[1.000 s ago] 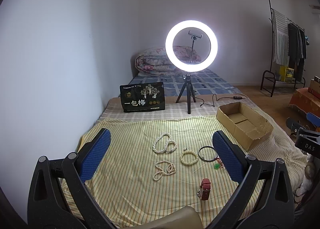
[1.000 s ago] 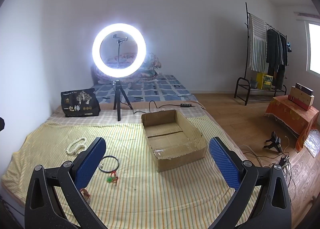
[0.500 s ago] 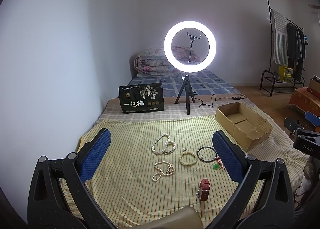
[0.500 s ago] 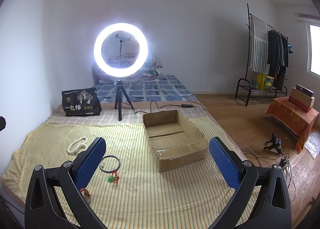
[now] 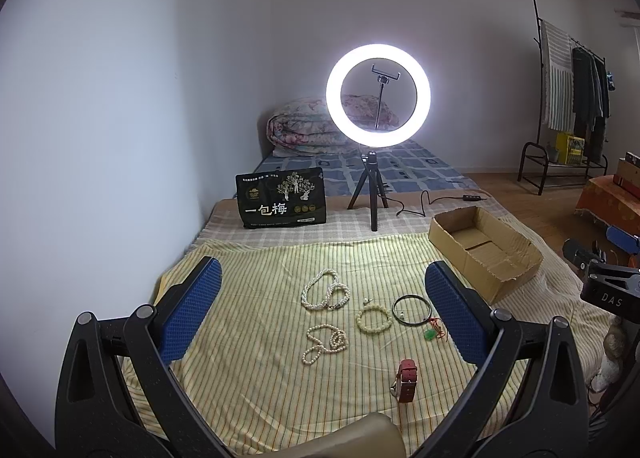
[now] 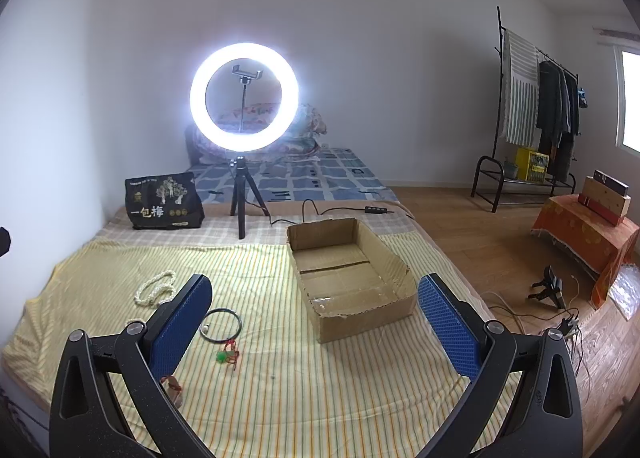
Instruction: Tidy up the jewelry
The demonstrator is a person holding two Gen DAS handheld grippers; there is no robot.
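Note:
Jewelry lies on a yellow striped cloth: a white pearl necklace, a smaller pearl strand, a pale bead bracelet, a thin black ring, a green pendant on red cord and a red-strapped watch. My left gripper hovers open above them, holding nothing. An empty cardboard box sits on the cloth's right side. My right gripper is open and empty in front of the box; the black ring and green pendant lie by its left finger.
A lit ring light on a tripod stands behind the cloth, its cable trailing right. A black printed bag leans at the back left. Beyond are a folded quilt, a clothes rack and an orange-covered table.
Both views have drifted only slightly; the scene shifts a little sideways. No jewelry has moved and both grippers stay open.

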